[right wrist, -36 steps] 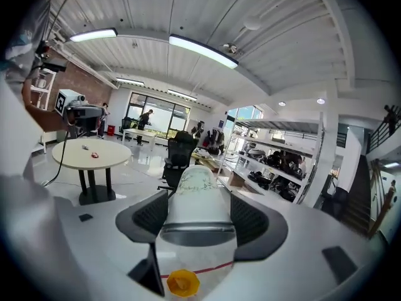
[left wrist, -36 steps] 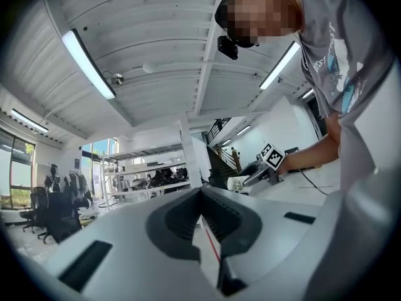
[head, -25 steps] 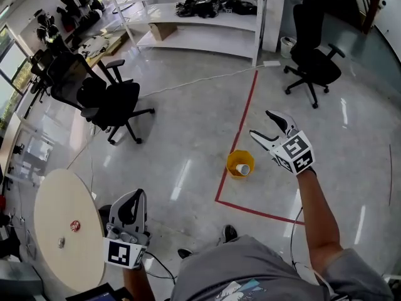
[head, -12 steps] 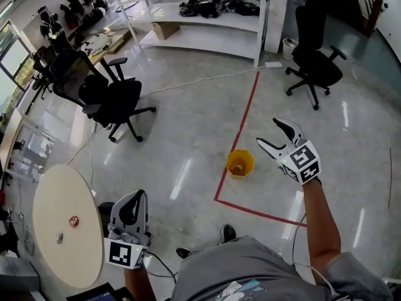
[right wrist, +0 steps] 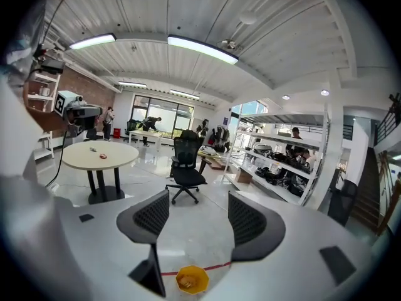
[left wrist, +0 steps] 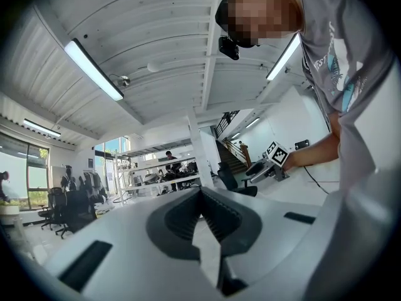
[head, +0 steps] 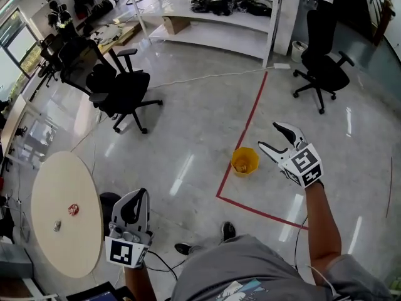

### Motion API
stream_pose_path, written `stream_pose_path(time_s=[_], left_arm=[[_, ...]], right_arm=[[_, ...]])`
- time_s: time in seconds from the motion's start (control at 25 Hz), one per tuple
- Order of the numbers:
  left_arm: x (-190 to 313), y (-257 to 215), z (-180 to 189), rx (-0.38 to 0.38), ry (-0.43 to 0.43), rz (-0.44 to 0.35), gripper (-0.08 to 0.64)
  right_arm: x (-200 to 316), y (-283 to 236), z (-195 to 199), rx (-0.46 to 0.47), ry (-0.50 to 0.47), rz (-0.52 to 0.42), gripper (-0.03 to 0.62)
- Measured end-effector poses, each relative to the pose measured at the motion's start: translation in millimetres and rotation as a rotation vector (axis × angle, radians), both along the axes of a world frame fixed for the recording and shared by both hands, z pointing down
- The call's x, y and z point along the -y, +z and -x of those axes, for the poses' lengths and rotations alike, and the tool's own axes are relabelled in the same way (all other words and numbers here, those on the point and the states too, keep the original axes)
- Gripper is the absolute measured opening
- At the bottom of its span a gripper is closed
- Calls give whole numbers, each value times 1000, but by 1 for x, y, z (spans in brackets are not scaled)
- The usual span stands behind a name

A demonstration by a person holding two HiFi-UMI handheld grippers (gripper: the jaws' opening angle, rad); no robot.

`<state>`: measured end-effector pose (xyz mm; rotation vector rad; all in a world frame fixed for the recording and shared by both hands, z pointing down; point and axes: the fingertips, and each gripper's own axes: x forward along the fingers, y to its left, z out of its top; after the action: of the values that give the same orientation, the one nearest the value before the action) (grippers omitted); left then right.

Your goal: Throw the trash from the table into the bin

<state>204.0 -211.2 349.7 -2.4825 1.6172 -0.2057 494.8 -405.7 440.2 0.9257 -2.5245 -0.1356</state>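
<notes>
A yellow bin (head: 244,162) stands on the floor beside a red tape line, with pale trash inside (right wrist: 191,279). My right gripper (head: 269,137) hovers just right of the bin, open and empty, and the bin shows low between its jaws in the right gripper view. The round beige table (head: 66,237) at the left carries a red scrap (head: 73,209) and a small grey scrap (head: 57,226). My left gripper (head: 134,197) is held low near the table's right edge, jaws shut with nothing in them.
A black office chair (head: 116,86) stands on the floor behind the table, another (head: 326,74) at the far right. White shelving (head: 219,17) lines the back wall. A cable (head: 207,77) runs across the floor. The person's shoes (head: 229,232) are near the tape corner.
The right gripper has drifted slightly right and down, staying open beside the bin. A white piece seen at the bin's rim a second ago now lies inside. The left gripper stays low.
</notes>
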Motion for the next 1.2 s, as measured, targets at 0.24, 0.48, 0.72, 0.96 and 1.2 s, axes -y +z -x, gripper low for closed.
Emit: stream_pose_path(time_s=[0.24,0.48,0.72,0.96,1.2], left_arm=[[-21,3,41,-21,-52,11,43],[-63,3,98,-71,-156,-17,43],[-121,-20,187,-92,-246,-59,43],[-199,-35,302,-90,-356,-98,43],[-315,-53,392,-73,-484,-126,43]], right_arm=[[-19,-6,56,-9,-56,4,8],[-46,-9,143,-14,-173,-2,6],[-91,-40,242,-35,-268,-30,6],[-140,-73,372,-34,-368,-63,8],[-230,-96,502,-28,-504,-90,8]])
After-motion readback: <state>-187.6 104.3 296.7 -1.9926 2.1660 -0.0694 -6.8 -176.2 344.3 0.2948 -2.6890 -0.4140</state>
